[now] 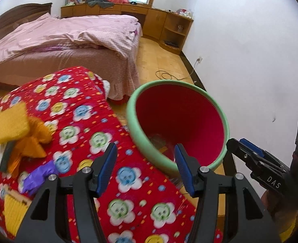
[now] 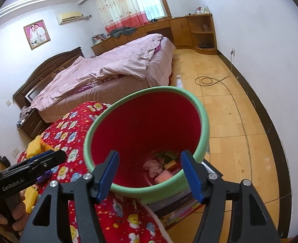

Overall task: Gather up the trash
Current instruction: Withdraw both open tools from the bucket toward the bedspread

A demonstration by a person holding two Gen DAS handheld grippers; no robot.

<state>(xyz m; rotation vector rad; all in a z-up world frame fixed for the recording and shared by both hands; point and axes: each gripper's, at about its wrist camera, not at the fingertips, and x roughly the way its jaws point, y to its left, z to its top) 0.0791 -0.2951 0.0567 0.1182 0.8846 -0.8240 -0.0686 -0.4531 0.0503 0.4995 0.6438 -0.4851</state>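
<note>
Nearest, the left gripper [image 1: 145,167] and right gripper [image 2: 150,175] both stand with jaws apart and nothing between them, the right one above the near rim of the bin [image 2: 204,121]. The bin, green-rimmed and red inside, tilts its mouth toward the cameras, its long axis leaning away; the trash [image 2: 155,167] at its bottom is hard to make out. Left of it lies the red flowered quilt [image 1: 84,133] bearing blurred yellow wrappers [image 1: 17,133]; beyond stand the pink bed [image 1: 67,40] and wooden cabinets [image 1: 165,24].
</note>
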